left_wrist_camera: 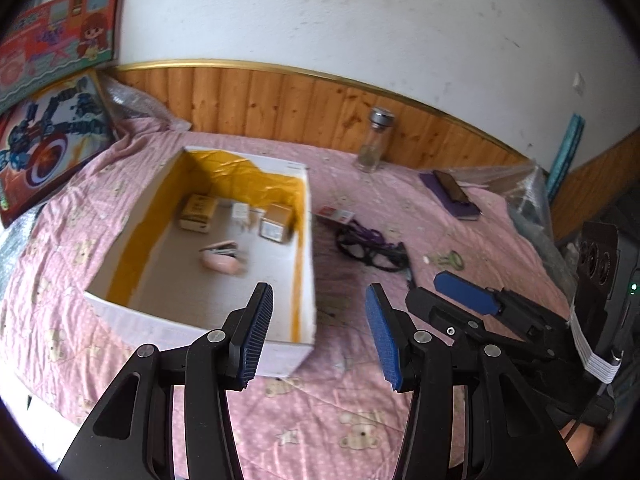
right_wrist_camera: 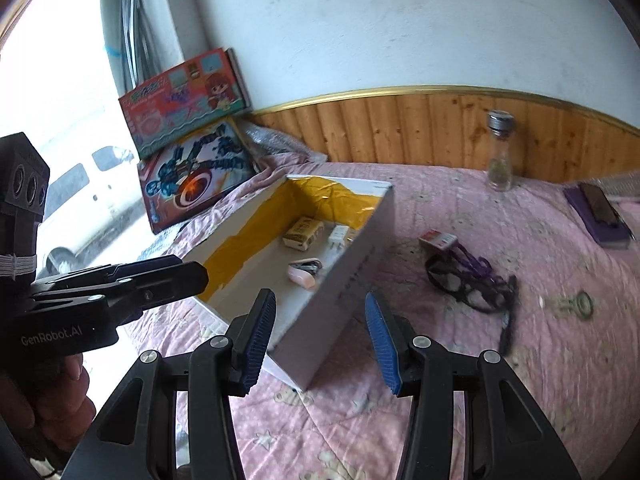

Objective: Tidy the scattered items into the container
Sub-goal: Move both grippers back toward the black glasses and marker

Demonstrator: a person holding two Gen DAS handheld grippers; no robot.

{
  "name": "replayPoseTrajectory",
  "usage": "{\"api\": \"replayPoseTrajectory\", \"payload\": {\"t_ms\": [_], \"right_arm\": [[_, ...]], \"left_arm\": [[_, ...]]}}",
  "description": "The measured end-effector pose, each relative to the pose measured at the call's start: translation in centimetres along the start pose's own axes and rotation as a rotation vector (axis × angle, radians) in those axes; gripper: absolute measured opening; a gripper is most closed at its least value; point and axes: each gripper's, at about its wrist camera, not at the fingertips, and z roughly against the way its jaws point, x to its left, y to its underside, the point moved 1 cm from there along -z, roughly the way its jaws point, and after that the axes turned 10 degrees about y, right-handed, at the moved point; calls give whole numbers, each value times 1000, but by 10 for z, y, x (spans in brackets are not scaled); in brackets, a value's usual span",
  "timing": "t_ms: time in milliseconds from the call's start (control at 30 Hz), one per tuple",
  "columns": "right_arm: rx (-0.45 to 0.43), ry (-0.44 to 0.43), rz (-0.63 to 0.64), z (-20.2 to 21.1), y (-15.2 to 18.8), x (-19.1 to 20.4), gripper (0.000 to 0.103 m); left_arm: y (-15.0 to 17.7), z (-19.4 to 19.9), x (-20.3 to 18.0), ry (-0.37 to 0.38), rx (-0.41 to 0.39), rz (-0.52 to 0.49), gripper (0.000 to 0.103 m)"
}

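A white cardboard box (left_wrist_camera: 304, 216) with a yellow lining sits on the pink bedspread (left_wrist_camera: 360, 412); it also shows in the right wrist view (right_wrist_camera: 352, 264). Inside lie small boxes (left_wrist_camera: 197, 212), a white plug (left_wrist_camera: 240, 213) and a pink stapler (left_wrist_camera: 222, 258). Black glasses (left_wrist_camera: 372, 250) with a purple cord, a small red pack (left_wrist_camera: 334, 214) and a green key (left_wrist_camera: 450, 258) lie right of the box. My left gripper (left_wrist_camera: 319, 332) is open and empty at the box's near right corner. My right gripper (right_wrist_camera: 320, 338) is open and empty over the box's near corner.
A glass bottle (left_wrist_camera: 374, 140) stands by the wooden wall panel. A purple notebook with a phone (left_wrist_camera: 452, 194) on it lies at the far right. Two toy boxes (left_wrist_camera: 52, 128) lean at the left. Clear plastic wrap (left_wrist_camera: 528, 196) lies at the right edge.
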Motion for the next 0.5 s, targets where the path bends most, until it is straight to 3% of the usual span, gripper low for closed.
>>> {"api": "replayPoseTrajectory", "payload": {"t_ms": [500], "right_arm": [[56, 132, -239, 18, 66, -88, 48]], "left_arm": [[34, -73, -78, 105, 139, -91, 51]]}}
